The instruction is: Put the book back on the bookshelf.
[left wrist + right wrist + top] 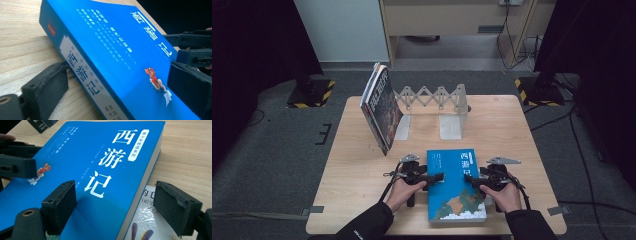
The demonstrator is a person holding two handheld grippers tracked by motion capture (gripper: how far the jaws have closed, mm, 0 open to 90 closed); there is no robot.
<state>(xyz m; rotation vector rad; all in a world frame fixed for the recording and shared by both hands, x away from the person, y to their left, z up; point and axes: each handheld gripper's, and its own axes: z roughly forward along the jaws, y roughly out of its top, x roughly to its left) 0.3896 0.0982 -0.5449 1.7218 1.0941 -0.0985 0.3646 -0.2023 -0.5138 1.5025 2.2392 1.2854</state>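
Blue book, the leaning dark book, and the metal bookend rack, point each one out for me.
blue book (455, 172): high view, middle of its front cover.
leaning dark book (383, 107): high view, middle of its cover.
metal bookend rack (451, 126): high view, its right upright plate.

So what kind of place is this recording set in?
Probably a lab or studio set up for recording: a lone wooden table on grey carpet, black stands on hazard-striped bases, and trailing cables.
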